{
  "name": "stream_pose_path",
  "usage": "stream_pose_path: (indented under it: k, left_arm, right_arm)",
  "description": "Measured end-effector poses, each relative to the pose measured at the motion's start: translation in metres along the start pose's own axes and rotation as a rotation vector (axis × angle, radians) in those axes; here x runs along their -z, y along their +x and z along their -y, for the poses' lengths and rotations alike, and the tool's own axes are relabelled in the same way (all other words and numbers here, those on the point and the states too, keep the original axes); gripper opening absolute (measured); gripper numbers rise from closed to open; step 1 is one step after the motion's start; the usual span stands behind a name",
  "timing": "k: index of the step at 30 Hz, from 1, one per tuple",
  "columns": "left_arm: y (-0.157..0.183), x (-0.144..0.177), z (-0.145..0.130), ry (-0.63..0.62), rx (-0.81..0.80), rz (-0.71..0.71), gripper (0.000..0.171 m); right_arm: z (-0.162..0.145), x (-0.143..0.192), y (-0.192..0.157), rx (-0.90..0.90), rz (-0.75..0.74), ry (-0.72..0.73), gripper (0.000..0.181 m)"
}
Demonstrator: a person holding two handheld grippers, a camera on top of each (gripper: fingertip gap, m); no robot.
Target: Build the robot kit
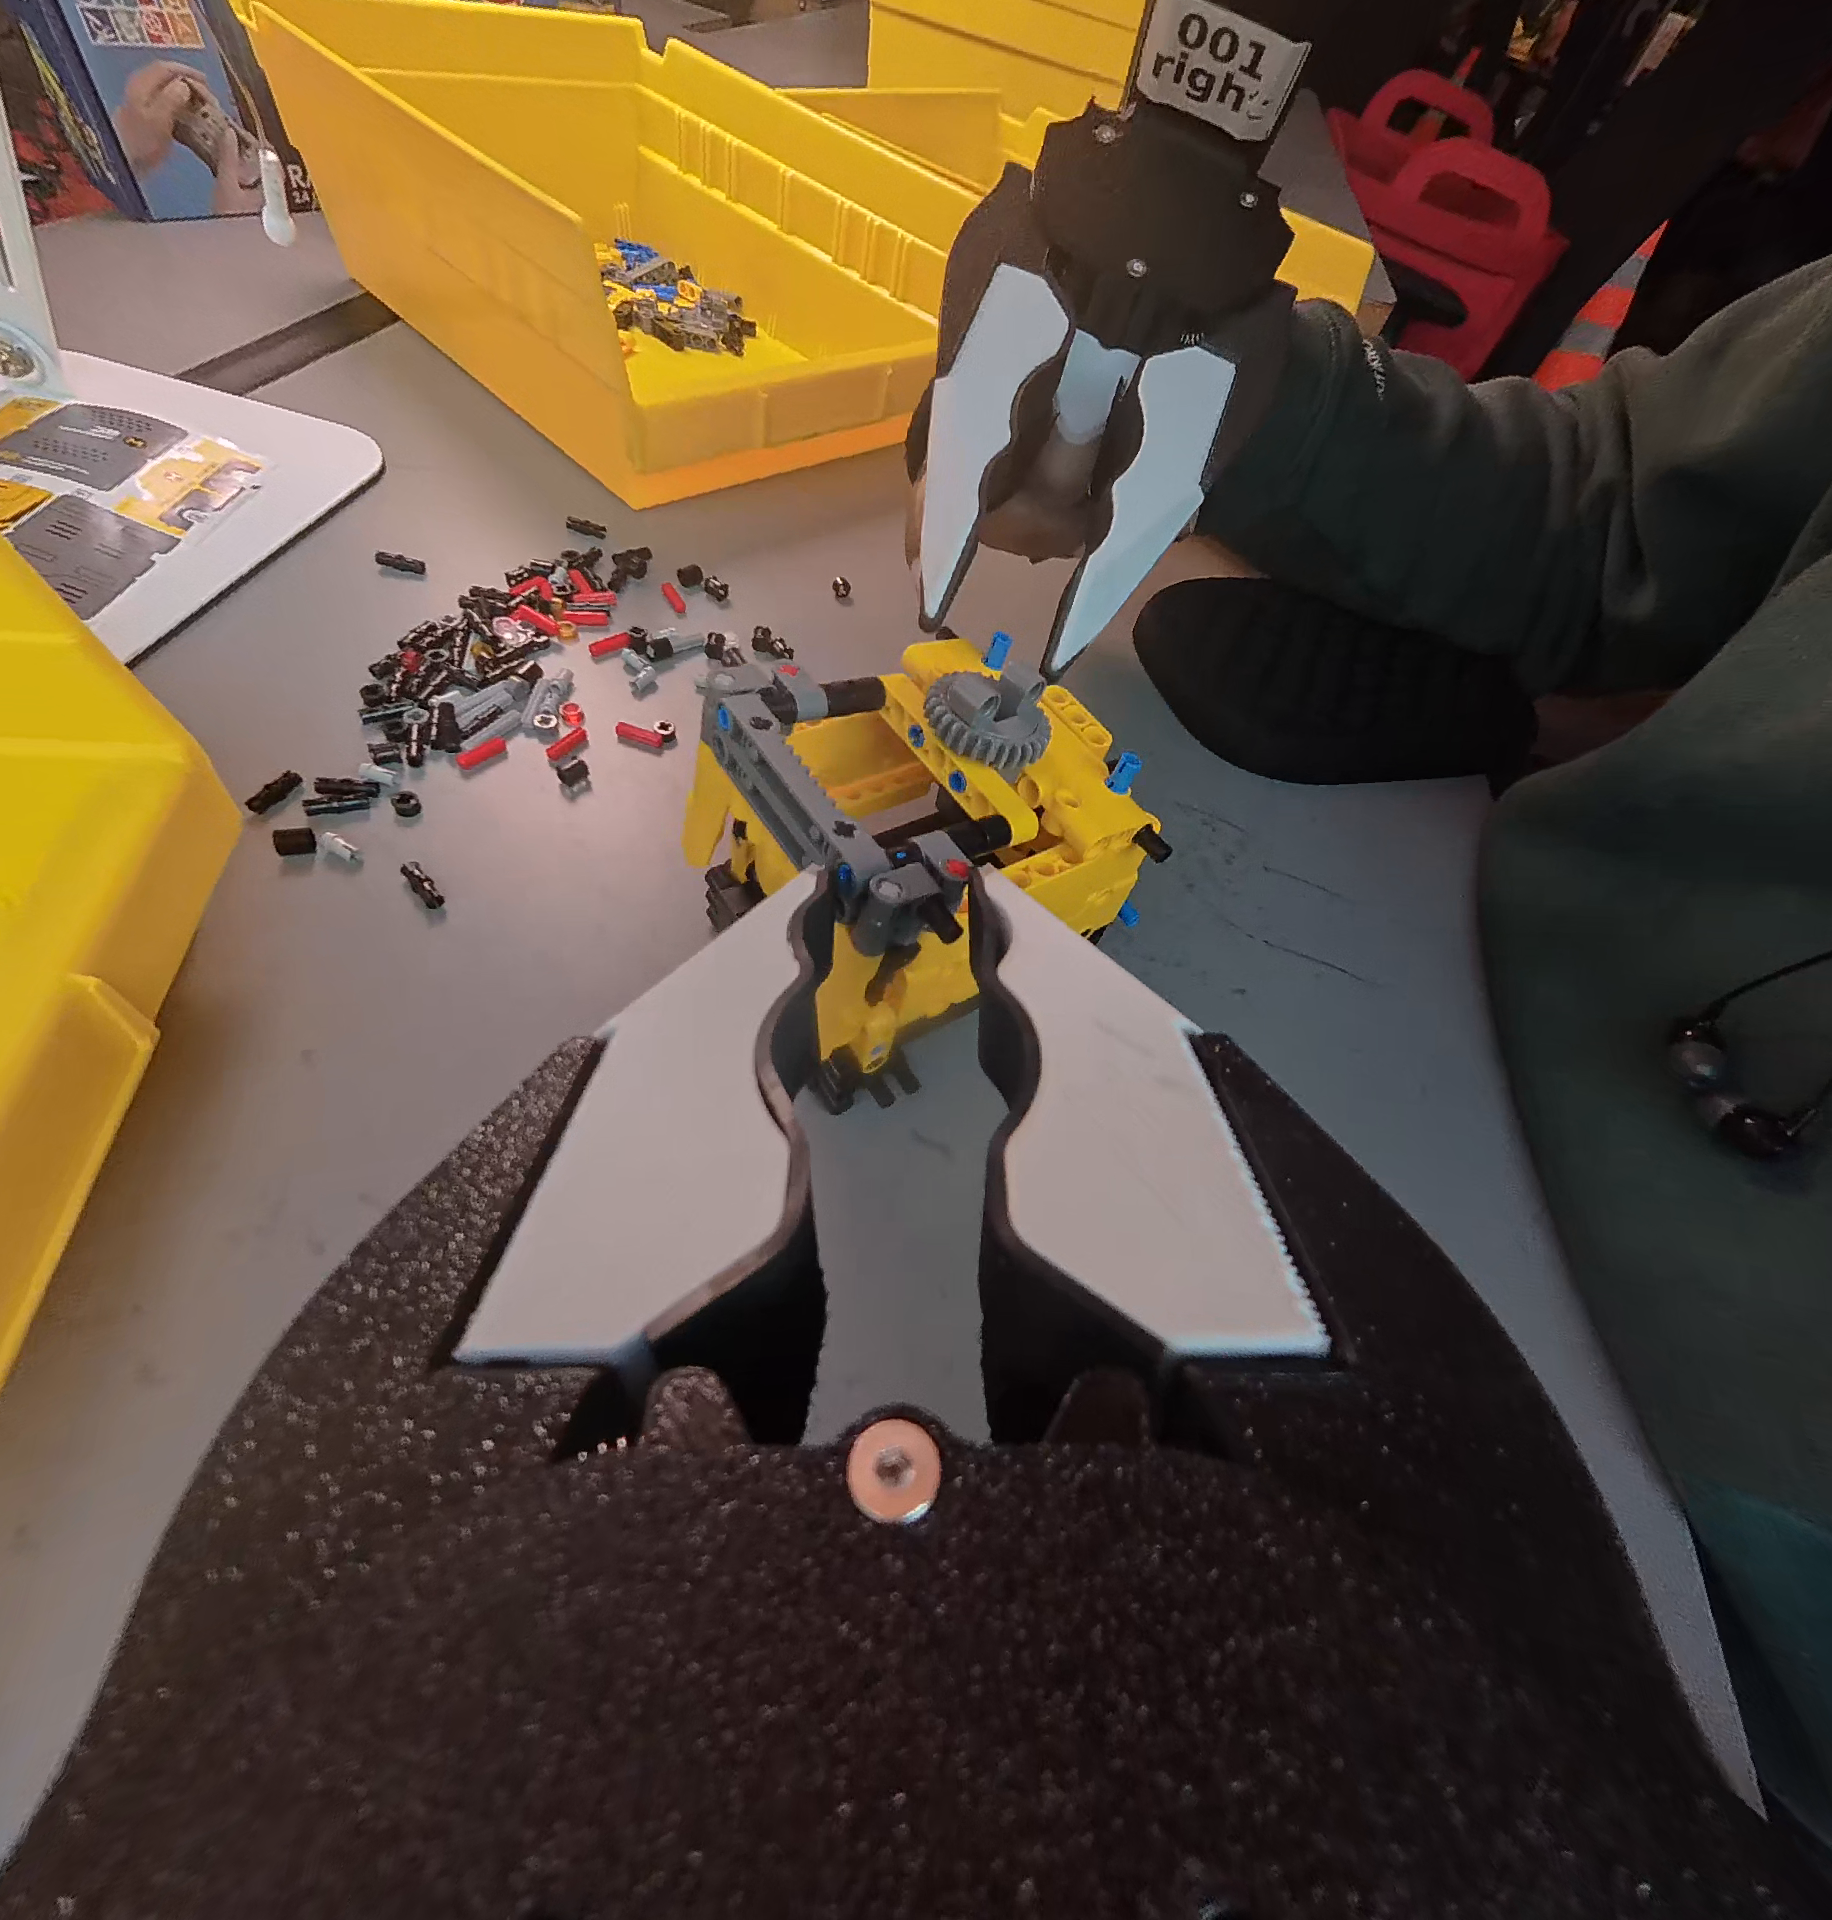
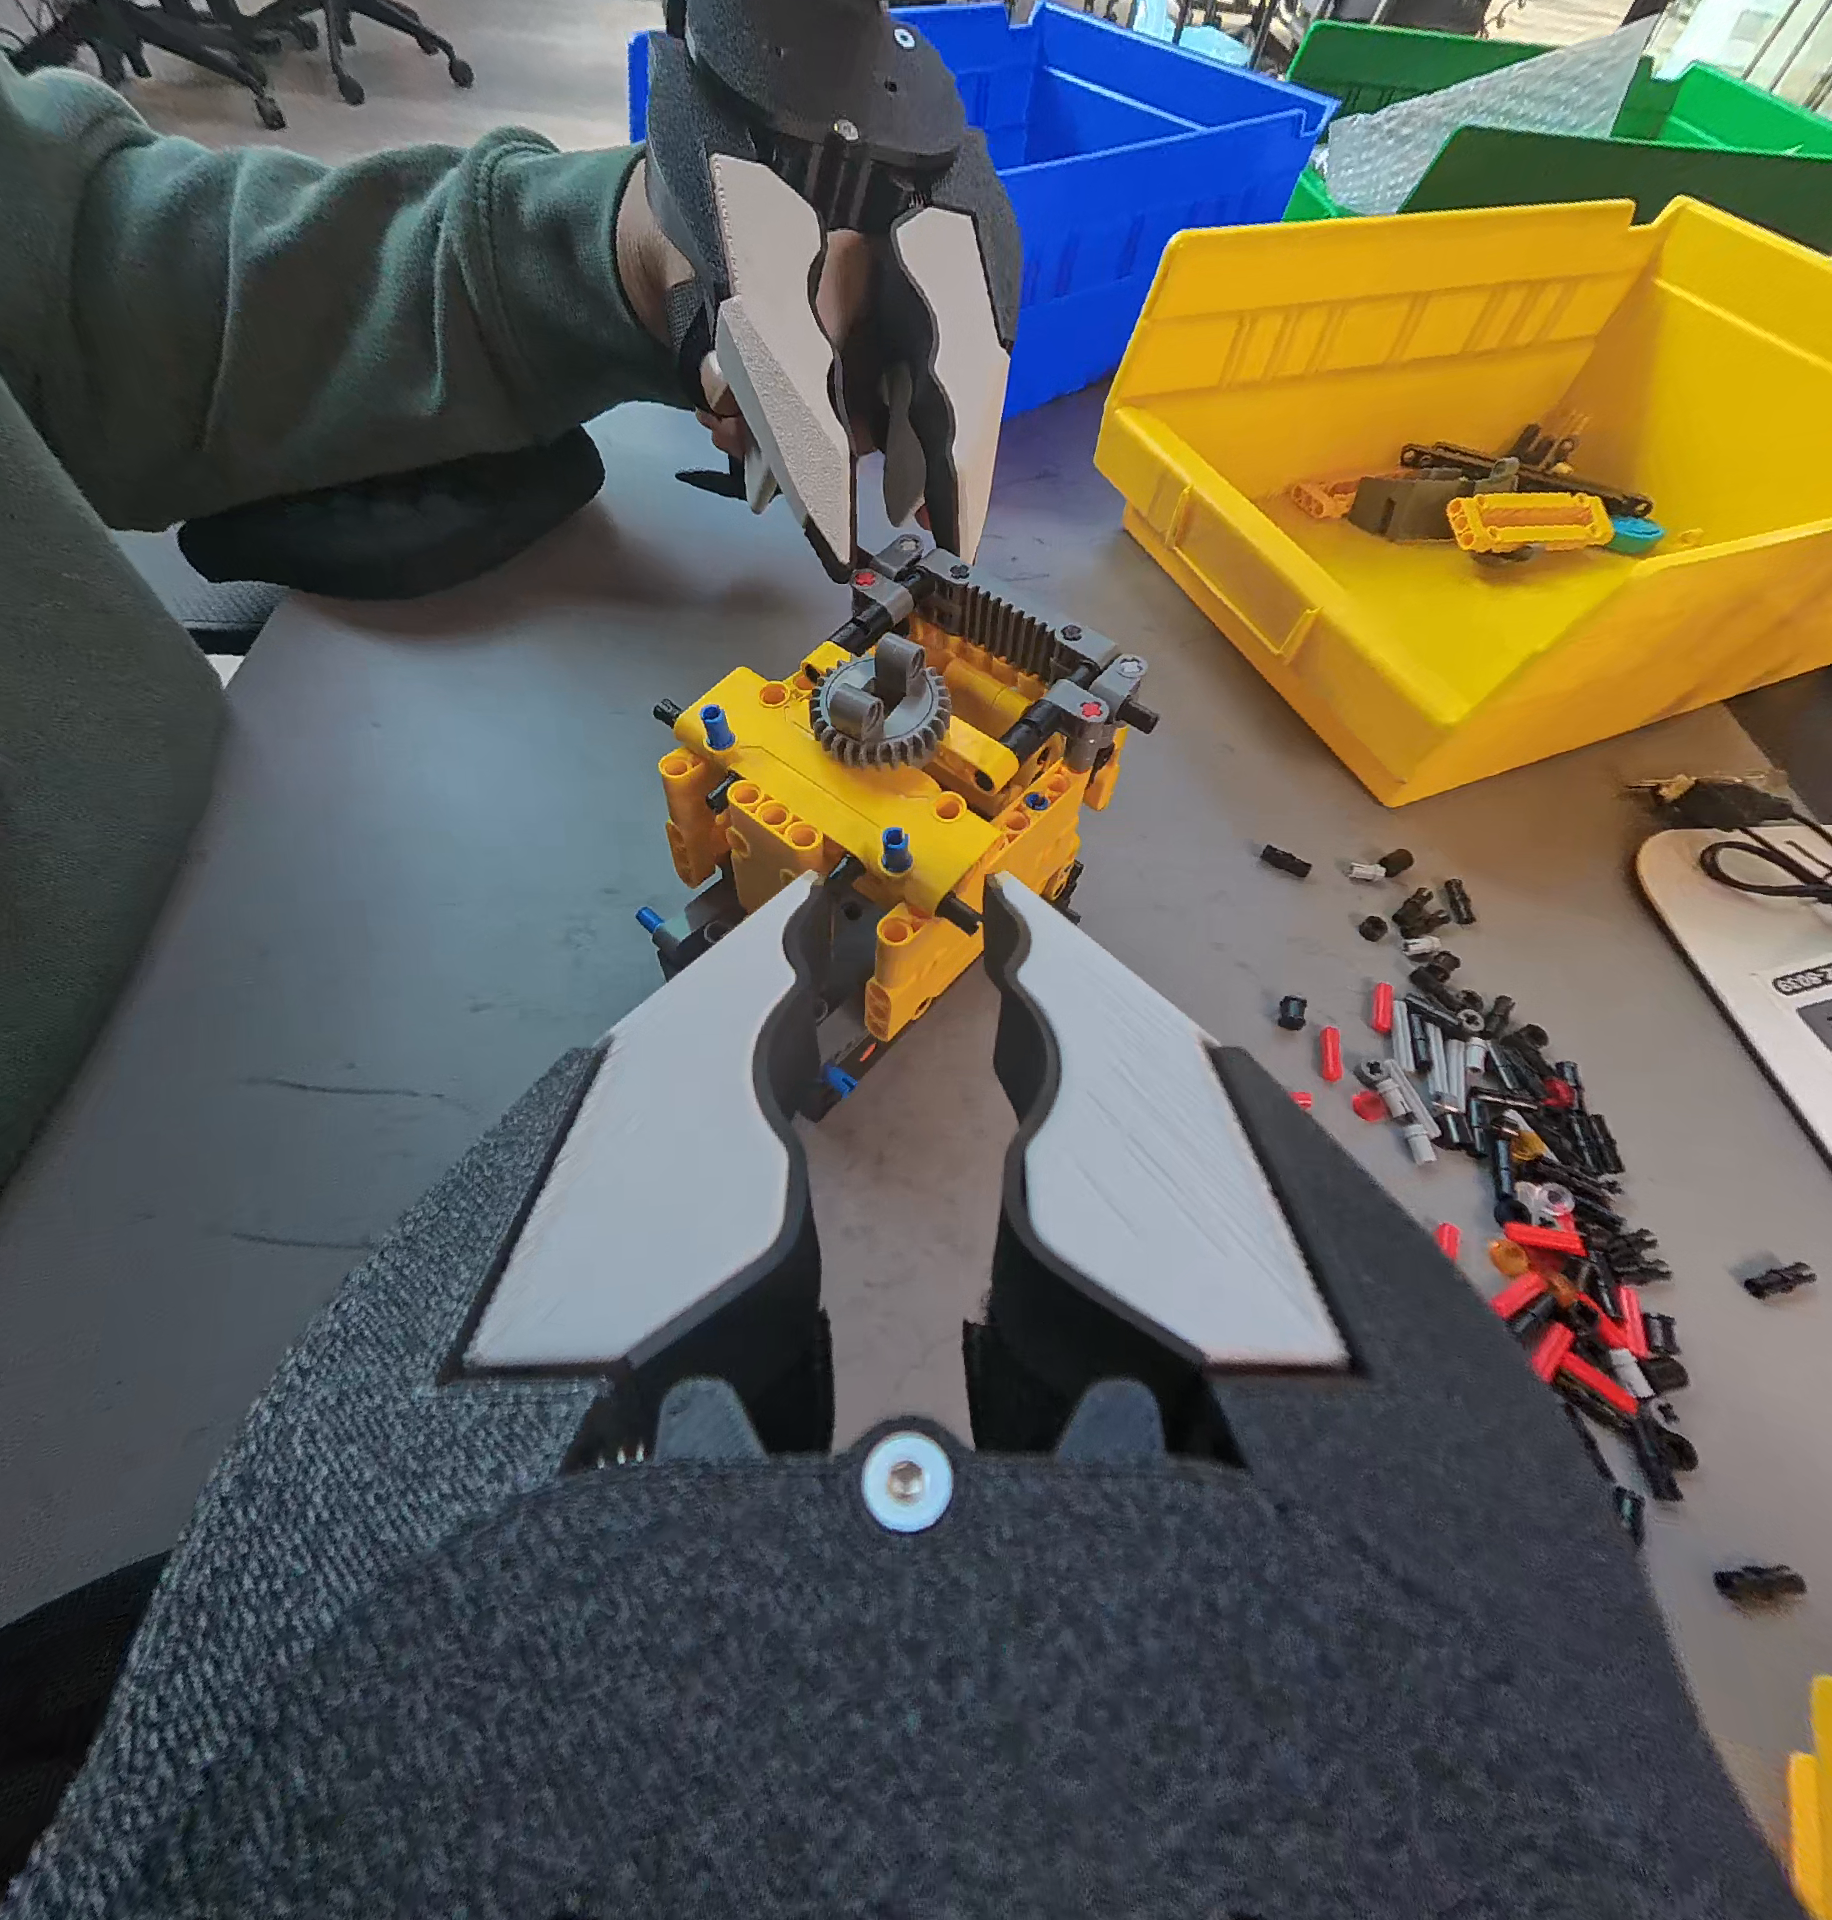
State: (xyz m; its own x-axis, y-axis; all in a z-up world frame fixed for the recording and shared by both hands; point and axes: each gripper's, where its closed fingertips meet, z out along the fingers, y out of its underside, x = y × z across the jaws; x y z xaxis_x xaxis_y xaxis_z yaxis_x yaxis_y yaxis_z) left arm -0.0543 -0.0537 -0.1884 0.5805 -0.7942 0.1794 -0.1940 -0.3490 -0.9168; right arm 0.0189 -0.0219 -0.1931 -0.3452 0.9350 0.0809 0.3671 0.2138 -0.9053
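My left tongs grip the grey toothed rack end of the yellow plastic brick-built model standing on the grey bench. My right tongs bracket its opposite yellow corner; I cannot tell if they pinch. Small black and red loose pins lie nearby.

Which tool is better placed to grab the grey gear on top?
Probably the right tool: its open tips hover just beside the grey gear. The left tool sits farther off, at the grey rack's end.
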Motion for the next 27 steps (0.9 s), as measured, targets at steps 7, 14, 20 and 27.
stream_pose_path:
  k: [7, 14, 20, 27]
  left_arm:
    - [-0.002, -0.002, 0.0, 0.017, 0.033, -0.012, 0.025]
    - [-0.003, -0.004, 0.001, 0.035, 0.065, -0.026, 0.024]
    - [-0.008, -0.003, 0.007, 0.082, 0.126, -0.033, 0.024]
    - [-0.009, -0.004, 0.009, 0.113, 0.256, -0.113, 0.024]
  right_arm:
    - [0.002, -0.003, -0.003, -0.023, 0.023, 0.017, 0.027]
    - [0.011, 0.004, -0.004, -0.048, 0.038, 0.056, 0.027]
    - [0.031, 0.009, 0.001, -0.109, 0.027, 0.159, 0.025]
    - [0.038, 0.011, 0.0, -0.154, 0.037, 0.175, 0.024]
